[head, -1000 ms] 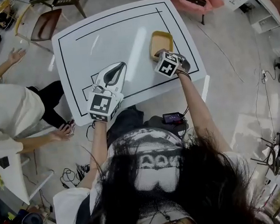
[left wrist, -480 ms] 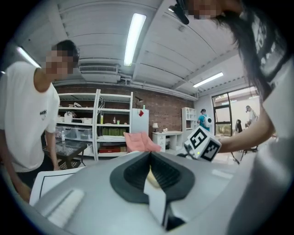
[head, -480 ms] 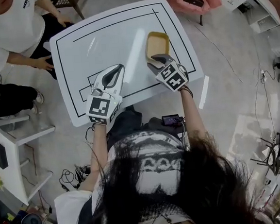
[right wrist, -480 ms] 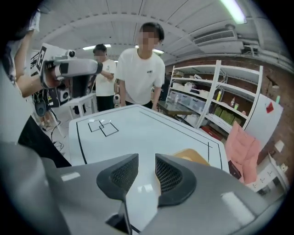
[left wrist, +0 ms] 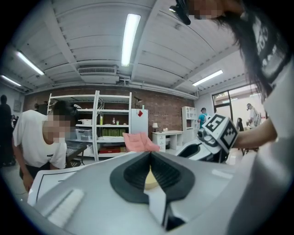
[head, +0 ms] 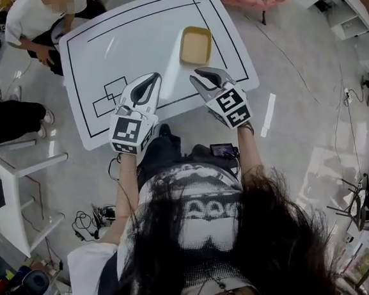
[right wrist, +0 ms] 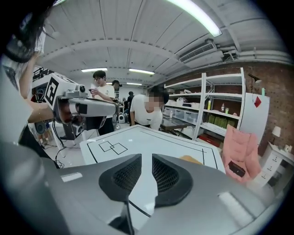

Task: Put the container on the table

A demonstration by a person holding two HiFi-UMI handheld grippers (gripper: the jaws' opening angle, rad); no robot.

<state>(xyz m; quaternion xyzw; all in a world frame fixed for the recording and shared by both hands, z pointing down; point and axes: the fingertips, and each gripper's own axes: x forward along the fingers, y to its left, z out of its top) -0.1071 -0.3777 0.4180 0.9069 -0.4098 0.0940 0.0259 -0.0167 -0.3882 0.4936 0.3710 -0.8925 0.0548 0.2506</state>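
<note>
A shallow, rounded-square tan container [head: 195,45] sits on the glossy white counter [head: 143,44]. The left tool [head: 148,84] has its ribbed black pads together, empty. The right tool [head: 205,77] has its pads apart, closing on nothing.

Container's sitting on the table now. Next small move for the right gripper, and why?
Probably draw the right gripper back toward the table edge and park it. The shallow yellow rectangular container lies flat on the white table inside the black outline, apart from both grippers. The right jaws are closing with nothing between them, and the left gripper has its jaws together.
</note>
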